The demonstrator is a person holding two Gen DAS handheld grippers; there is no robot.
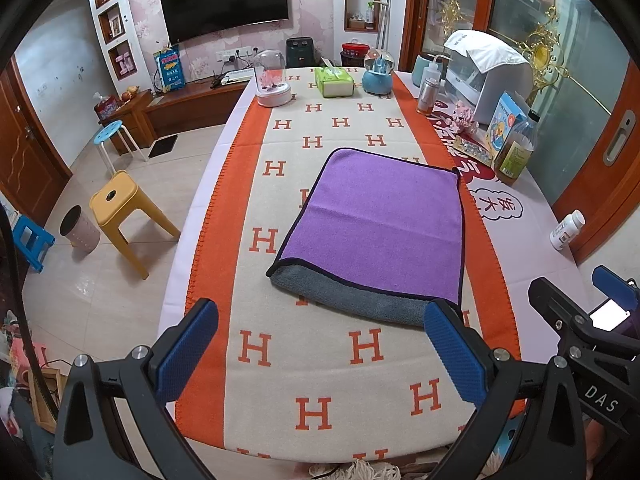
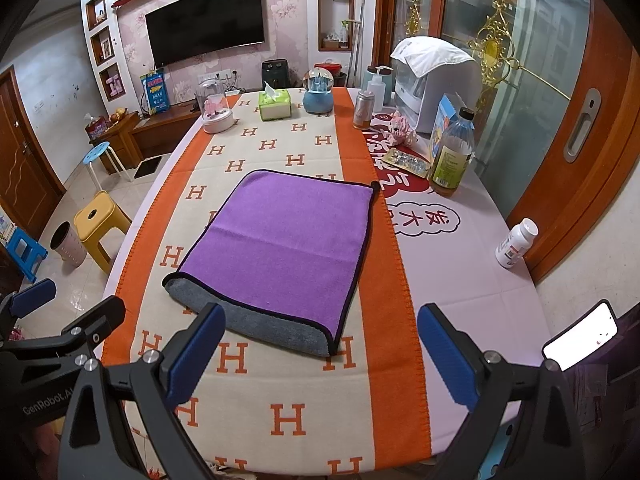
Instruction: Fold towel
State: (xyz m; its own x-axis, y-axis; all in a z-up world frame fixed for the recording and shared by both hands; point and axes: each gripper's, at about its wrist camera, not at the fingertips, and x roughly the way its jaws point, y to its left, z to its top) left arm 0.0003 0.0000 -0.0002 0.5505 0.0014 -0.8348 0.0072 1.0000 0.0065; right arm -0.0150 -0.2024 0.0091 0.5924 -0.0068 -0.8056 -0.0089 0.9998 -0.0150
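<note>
Two black grippers with blue ribbed pads are hovering at the near edge of the table, both with jaws spread apart and holding nothing. Left gripper is facing the purple microfibre towel with a grey underside, which is lying flat on the orange-bordered cream runner printed with H letters, apparently folded once already, the grey layer peeking out near. Right gripper is sitting nearer the towel's right corner. Pinching only the purple layer risks dragging the layers askew; pinching the runner too would be bunching it toward the amber-filled clear plastic bottle at far right.
</note>
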